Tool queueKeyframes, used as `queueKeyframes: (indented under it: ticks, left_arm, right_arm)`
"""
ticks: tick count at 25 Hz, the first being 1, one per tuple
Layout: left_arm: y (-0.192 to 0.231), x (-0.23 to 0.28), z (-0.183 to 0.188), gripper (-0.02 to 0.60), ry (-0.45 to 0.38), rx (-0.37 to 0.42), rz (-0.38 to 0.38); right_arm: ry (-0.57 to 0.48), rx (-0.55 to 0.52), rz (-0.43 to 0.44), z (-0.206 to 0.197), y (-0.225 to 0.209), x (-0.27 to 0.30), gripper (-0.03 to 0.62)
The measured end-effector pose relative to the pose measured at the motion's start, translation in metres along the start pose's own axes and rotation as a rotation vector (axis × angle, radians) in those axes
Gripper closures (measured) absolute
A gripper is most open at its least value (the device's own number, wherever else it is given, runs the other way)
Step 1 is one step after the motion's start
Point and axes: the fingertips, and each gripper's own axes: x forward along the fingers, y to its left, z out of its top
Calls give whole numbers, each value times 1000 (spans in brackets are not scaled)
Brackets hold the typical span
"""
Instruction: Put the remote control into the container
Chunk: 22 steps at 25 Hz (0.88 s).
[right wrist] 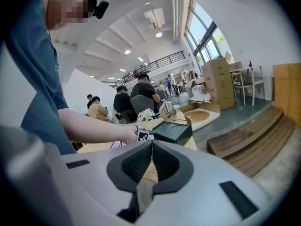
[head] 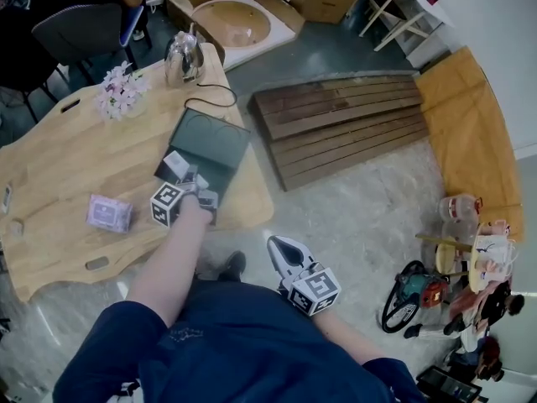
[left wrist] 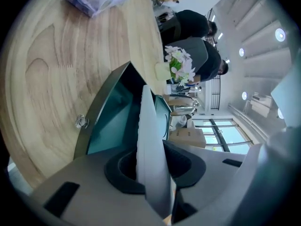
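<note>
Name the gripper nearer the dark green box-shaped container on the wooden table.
Left. The left gripper holds a white remote control at the near edge of the container; the right gripper hangs off the table.

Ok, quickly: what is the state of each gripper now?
Left gripper: closed on the remote control.
Right gripper: closed, holding nothing.
</note>
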Motion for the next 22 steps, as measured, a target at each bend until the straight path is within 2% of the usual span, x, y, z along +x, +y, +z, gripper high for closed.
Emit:
queueKeyframes:
  ticks: [6,13,19,22]
  left_arm:
    - [9,17,2,486,-37,-75,33]
    - [26,28,-7,480,-26,-115,63]
    - [29,43,-27,393,82,-146,62]
    - [31,45,-43,383,169,-165,75]
  right_arm:
    - [5,3,-30,3,-20,-3,576]
    - [18,-3,-32,5,-31,-7,576]
    - [30,6,-35,1,-34,-4,576]
    - [23,11,-48,-1,-37,-5,576]
